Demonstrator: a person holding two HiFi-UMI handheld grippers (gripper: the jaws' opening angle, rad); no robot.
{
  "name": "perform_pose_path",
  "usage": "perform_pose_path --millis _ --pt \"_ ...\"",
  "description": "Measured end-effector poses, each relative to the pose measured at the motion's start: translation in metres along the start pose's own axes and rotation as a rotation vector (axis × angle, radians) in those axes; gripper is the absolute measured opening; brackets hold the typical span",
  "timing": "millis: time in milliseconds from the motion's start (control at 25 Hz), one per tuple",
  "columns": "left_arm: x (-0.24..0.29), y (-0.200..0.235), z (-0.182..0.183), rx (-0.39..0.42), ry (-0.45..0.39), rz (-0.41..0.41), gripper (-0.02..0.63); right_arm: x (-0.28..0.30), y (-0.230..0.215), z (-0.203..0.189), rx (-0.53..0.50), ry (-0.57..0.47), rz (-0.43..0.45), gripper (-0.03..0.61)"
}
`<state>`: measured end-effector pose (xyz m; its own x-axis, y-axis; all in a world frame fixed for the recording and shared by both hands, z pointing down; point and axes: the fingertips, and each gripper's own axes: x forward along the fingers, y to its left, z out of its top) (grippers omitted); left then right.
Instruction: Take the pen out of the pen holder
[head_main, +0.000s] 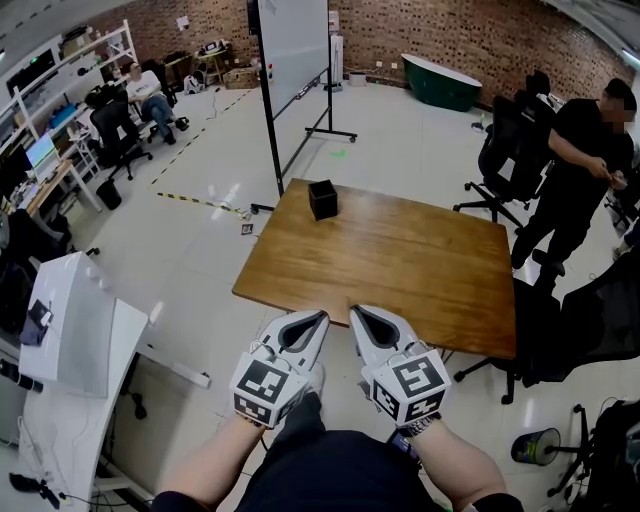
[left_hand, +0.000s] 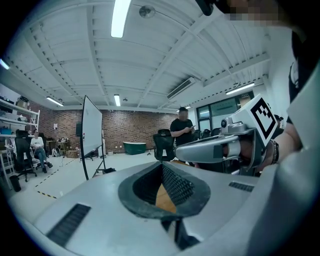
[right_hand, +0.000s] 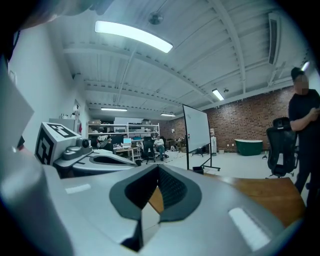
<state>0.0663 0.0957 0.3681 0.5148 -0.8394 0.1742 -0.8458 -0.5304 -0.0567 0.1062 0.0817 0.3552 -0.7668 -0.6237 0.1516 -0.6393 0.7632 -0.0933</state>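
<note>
A black square pen holder (head_main: 322, 199) stands near the far left edge of the wooden table (head_main: 400, 265); no pen shows in it from here. My left gripper (head_main: 319, 318) and right gripper (head_main: 358, 315) hang side by side just in front of the table's near edge, well short of the holder. Both have their jaws shut with nothing between them. In the left gripper view the left gripper (left_hand: 162, 165) points over the table top, and the right gripper (left_hand: 220, 147) shows beside it. The right gripper view shows the right gripper (right_hand: 158, 168) and a strip of table (right_hand: 265, 192).
A whiteboard on a wheeled stand (head_main: 293, 50) stands behind the table. A person in black (head_main: 585, 160) stands at the right among office chairs (head_main: 508, 150). Another black chair (head_main: 575, 330) sits at the table's right side. A white desk (head_main: 70, 330) is at my left.
</note>
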Motion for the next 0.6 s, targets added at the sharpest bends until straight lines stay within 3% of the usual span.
perform_pose_path --millis 600 --pt "0.048 0.061 0.001 -0.030 0.000 -0.017 0.005 0.065 -0.036 0.008 0.004 0.034 -0.018 0.002"
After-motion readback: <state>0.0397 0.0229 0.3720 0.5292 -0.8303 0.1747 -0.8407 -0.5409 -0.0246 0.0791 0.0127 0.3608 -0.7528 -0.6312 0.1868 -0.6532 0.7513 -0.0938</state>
